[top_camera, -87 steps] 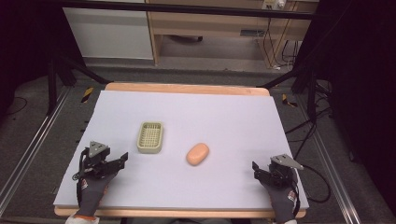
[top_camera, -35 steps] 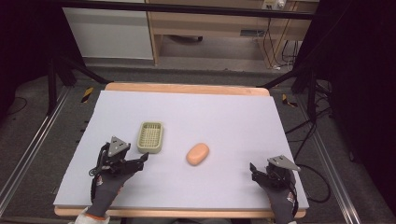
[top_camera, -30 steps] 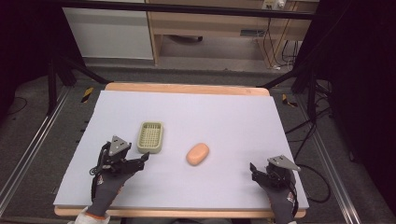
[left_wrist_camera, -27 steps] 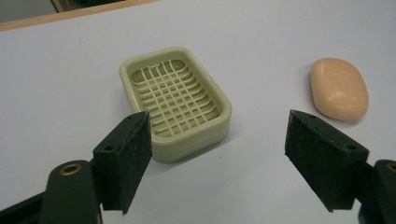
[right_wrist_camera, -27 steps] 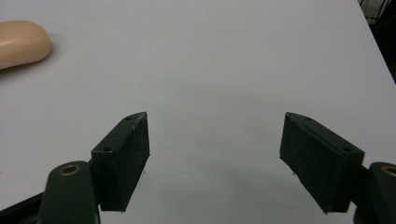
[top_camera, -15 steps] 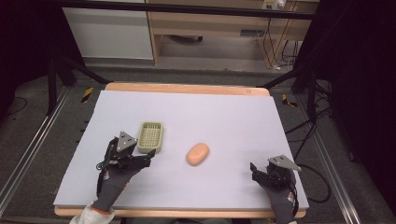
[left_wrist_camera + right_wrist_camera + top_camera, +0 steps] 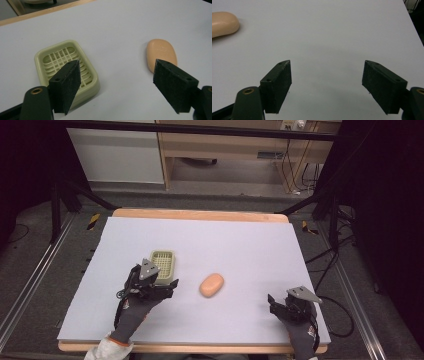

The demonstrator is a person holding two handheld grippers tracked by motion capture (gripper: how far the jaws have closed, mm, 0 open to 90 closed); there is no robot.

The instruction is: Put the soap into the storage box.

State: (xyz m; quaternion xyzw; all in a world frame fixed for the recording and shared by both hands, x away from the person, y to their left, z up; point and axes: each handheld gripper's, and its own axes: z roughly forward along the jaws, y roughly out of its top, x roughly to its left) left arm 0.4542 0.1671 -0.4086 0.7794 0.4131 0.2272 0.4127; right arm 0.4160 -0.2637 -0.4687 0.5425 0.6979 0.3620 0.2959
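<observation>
Left gripper point(image 7: 159, 287) just near of soap dish point(image 7: 163, 264), jaws wide apart, nothing btwn them — soap point(image 7: 212, 284) lies to its right, mid-table. Right gripper point(image 7: 278, 304) near-right, also wide apart, empty. Prob. soap into dish: swing right, straddle bar across narrow width, close gently — looks slippery, so grip low & centred.

- Pale lilac flat sheet covering the table point(image 7: 240, 240): under the left claw point(image 7: 169, 289) and the right claw point(image 7: 274, 304), spreading well ahead of both.
- Light wooden table edge point(image 7: 200, 214): far ahead of both claws.
- White flat cabinet panel point(image 7: 117, 155): beyond the table, ahead of the left claw.
- Thin black cables point(image 7: 327, 270) on the grey floor: just right of the right claw.
- Grey metal floor rail point(image 7: 30, 285): well left of the left claw.
</observation>
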